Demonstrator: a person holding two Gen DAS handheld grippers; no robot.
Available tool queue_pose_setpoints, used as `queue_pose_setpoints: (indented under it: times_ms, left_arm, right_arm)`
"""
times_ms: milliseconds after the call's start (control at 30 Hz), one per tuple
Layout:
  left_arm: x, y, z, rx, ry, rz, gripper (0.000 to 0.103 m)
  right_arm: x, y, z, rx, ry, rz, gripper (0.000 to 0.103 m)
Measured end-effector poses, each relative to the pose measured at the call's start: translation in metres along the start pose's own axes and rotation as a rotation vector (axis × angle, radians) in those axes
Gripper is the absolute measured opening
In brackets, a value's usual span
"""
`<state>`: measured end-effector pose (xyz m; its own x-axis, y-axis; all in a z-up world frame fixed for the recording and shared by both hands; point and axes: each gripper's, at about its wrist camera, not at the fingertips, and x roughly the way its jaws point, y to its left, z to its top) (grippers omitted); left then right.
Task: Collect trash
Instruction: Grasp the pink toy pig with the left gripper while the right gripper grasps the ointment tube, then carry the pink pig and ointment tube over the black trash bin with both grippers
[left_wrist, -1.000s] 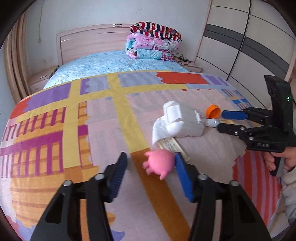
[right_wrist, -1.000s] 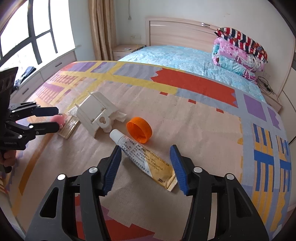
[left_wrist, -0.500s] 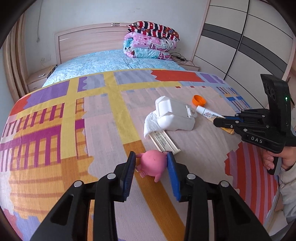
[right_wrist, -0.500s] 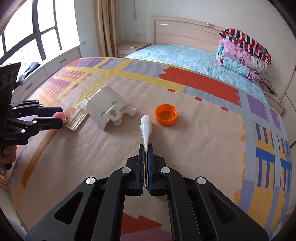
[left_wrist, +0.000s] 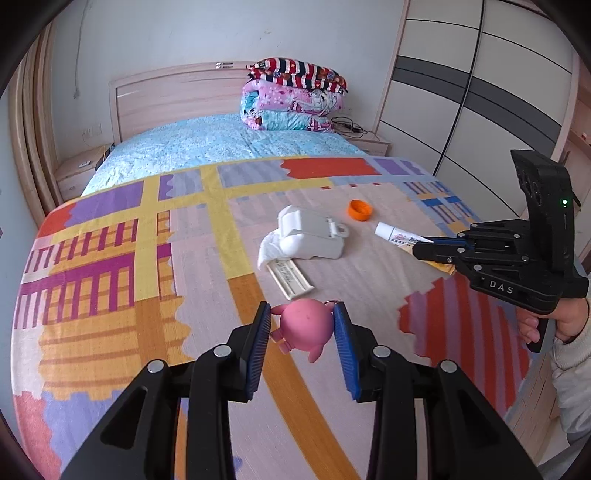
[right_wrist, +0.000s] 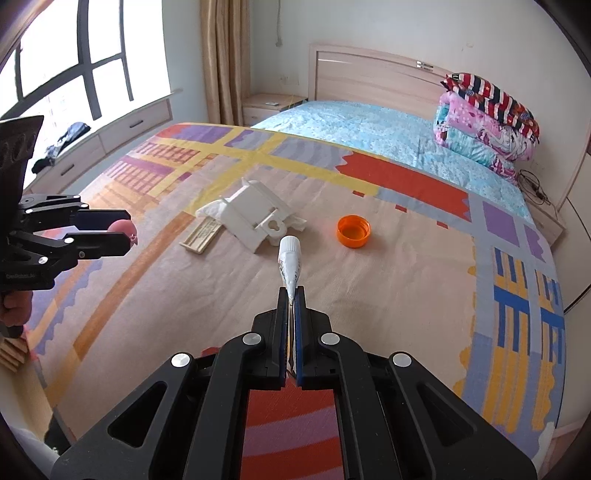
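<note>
Left wrist view: left gripper (left_wrist: 301, 326) clamped on small pink rubbery pig toy (left_wrist: 304, 328), lifted off patterned bedspread (left_wrist: 110, 295).

Right wrist view: right gripper (right_wrist: 293, 295) pinched tight on flattened white ointment tube (right_wrist: 290, 264), raised. Left to collect: orange plastic bottle cap (right_wrist: 353, 231), white plastic holder (right_wrist: 255, 212), crumpled tissue (right_wrist: 212, 210), flat beige box (right_wrist: 203, 236).

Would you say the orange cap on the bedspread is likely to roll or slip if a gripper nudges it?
The orange cap lies open side up on its flat face, so a nudge would probably slide it, not roll it. It looks small and thin-walled, so likely light and easily flicked. The woven bedspread should give some friction, though tipped on edge it could roll.
</note>
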<state>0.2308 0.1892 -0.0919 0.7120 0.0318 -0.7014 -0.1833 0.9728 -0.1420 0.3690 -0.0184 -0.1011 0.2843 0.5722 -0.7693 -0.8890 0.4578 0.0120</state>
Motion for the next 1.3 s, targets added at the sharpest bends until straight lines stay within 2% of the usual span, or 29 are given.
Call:
queue_pose_setpoints:
  times_ms: [667, 1067, 1300]
  left_arm:
    - [-0.08, -0.064, -0.028, 0.072, -0.085, -0.008, 0.034]
    - [-0.107, -0.095, -0.068, 0.086, -0.099, -0.035, 0.034]
    - [-0.117, -0.111, -0.101, 0.095, -0.079, -0.043, 0.034]
  right_arm:
    - [-0.091, 0.047, -0.048, -0.009, -0.089, -0.008, 0.004]
    - [-0.129, 0.087, -0.086, -0.029, -0.107, 0.026, 0.004]
    - [-0.136, 0.101, -0.116, 0.017, -0.086, 0.071, 0.004]
